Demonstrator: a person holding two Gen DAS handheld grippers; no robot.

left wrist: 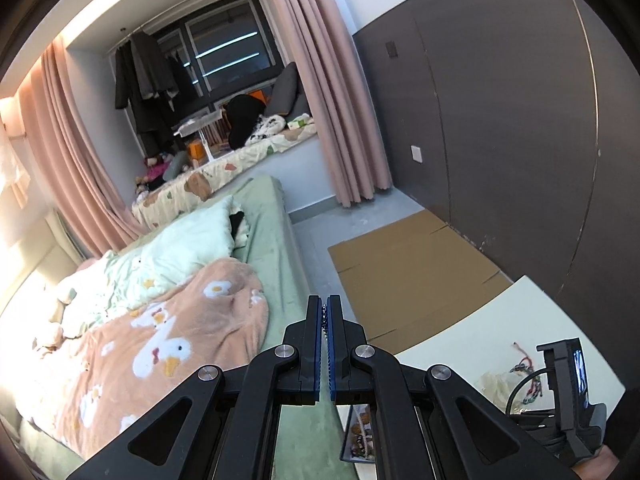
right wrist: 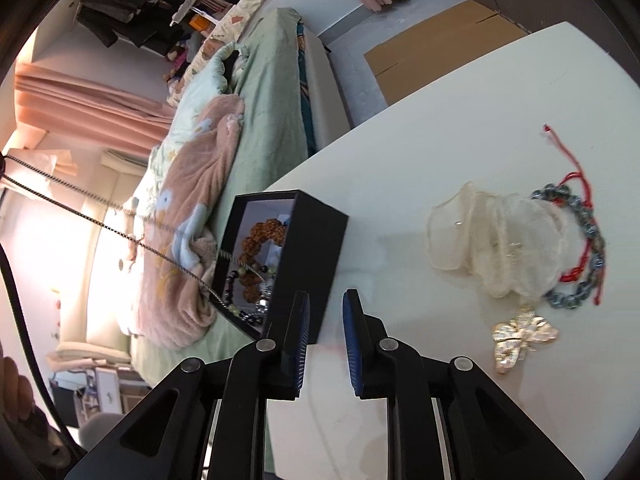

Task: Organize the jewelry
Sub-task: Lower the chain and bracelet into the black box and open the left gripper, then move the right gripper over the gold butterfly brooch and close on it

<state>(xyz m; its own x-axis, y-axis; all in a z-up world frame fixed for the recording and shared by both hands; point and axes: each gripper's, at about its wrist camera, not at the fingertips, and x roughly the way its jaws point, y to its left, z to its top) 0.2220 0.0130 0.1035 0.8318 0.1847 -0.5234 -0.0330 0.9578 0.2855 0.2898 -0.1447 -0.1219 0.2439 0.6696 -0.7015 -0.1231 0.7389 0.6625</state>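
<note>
My left gripper [left wrist: 324, 312] is shut on a thin metal chain necklace [left wrist: 324, 318], held high above the bed. In the right wrist view the chain [right wrist: 100, 204] hangs from the upper left down into a black jewelry box [right wrist: 316, 236] at the table's left edge. The box holds a brown bead bracelet [right wrist: 260, 244] and other bead strings. My right gripper [right wrist: 325, 308] is open and empty, just in front of the box's right wall. On the white table [right wrist: 460, 92] lie a grey bead bracelet with red cord [right wrist: 588, 236], a sheer pouch [right wrist: 500, 240] and a gold brooch [right wrist: 520, 336].
A bed with green sheet and peach blanket [left wrist: 160, 340] lies left of the table. Flat cardboard [left wrist: 404, 276] covers the floor by a dark wall panel [left wrist: 500, 120]. The box shows below my left gripper [left wrist: 360, 436], with my right gripper's body [left wrist: 568, 392] and bracelets [left wrist: 528, 376] on the table.
</note>
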